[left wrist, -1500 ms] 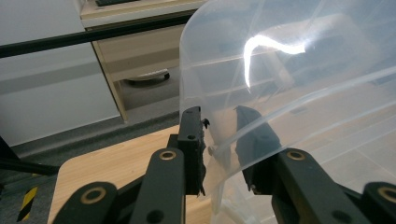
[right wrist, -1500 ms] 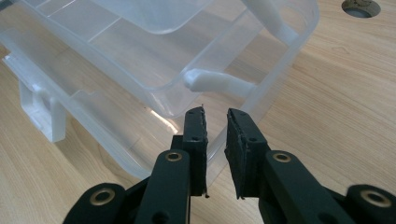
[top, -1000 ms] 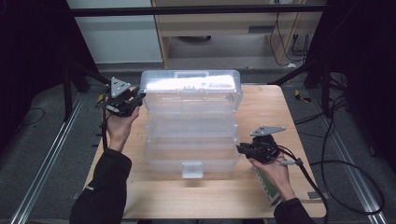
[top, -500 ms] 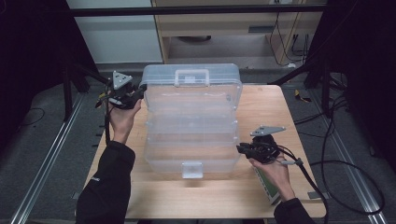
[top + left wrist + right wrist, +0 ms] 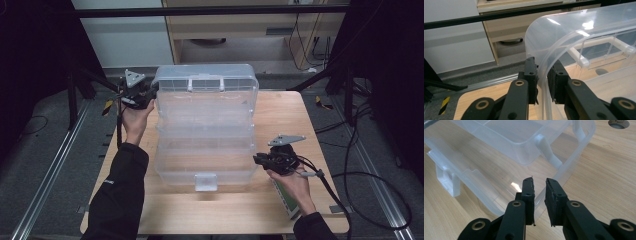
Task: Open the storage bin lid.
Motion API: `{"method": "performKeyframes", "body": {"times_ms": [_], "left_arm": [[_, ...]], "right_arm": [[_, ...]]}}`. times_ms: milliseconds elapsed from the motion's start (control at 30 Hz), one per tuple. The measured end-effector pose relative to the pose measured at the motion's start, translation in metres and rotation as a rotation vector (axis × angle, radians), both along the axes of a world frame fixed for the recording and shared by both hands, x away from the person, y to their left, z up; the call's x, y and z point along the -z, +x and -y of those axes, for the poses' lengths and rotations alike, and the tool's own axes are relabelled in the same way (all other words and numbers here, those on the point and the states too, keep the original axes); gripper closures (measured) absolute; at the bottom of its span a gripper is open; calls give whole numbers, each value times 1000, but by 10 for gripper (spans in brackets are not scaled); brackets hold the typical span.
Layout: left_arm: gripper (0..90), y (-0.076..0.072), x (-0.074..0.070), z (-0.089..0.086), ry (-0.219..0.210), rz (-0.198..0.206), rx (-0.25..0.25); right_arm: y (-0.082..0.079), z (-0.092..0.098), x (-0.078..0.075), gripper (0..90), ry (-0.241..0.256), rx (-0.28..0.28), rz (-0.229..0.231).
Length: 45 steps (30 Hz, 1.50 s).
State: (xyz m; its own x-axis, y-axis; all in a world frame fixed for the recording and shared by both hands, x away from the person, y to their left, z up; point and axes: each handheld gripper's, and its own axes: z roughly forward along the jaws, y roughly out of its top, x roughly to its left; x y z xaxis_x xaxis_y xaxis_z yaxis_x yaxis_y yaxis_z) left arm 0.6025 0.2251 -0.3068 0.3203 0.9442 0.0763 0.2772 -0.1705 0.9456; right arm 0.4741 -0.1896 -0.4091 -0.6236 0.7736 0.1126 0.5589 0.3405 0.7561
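A large clear plastic organiser box [image 5: 205,167] stands on the wooden table [image 5: 282,107]. Its lid [image 5: 205,100] is swung up and back, with the white carry handle [image 5: 205,81] at the top. At the lid's left corner my left gripper [image 5: 150,92] is shut on the curved lid edge [image 5: 544,62], one jaw on each side of it. My right gripper [image 5: 257,159] is at the base's front right corner. The thin clear rim [image 5: 564,170] runs between its jaws, which are shut on it. A clear inner tray [image 5: 519,135] sits inside the base.
A front latch tab [image 5: 205,182] hangs from the base's near wall. A green and white flat pack [image 5: 284,197] lies under the right hand. Black frame bars, cables [image 5: 370,175] and a wooden cabinet [image 5: 240,30] surround the table. There is a round hole [image 5: 618,123] in the tabletop.
The lid has swung from a low tilt to nearly upright, and its handle now shows on top. My left gripper rose and moved back with the lid corner. The right gripper stayed put.
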Motion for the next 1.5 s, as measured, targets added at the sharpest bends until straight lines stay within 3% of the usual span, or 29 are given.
{"method": "performKeyframes", "body": {"times_ms": [467,800,1033,1067,1233,1400,1500], "left_arm": [[788,28,5,2,-21,-19,-22],[785,56,11,7,-8,-56,-51],[783,68,14,7,1,-79,-50],[830,69,15,7,16,-73,-62],[830,80,18,9,36,-107,-69],[832,86,22,9,15,-122,-79],[832,91,23,9,29,-139,-75]], "right_arm": [[1,0,0,771,2,1,-7],[2,0,0,770,5,3,-17],[2,0,0,770,5,2,-18],[2,0,0,770,7,3,-16],[2,0,0,770,6,4,-15],[2,0,0,770,5,5,-15],[1,0,0,770,3,6,-13]]}}
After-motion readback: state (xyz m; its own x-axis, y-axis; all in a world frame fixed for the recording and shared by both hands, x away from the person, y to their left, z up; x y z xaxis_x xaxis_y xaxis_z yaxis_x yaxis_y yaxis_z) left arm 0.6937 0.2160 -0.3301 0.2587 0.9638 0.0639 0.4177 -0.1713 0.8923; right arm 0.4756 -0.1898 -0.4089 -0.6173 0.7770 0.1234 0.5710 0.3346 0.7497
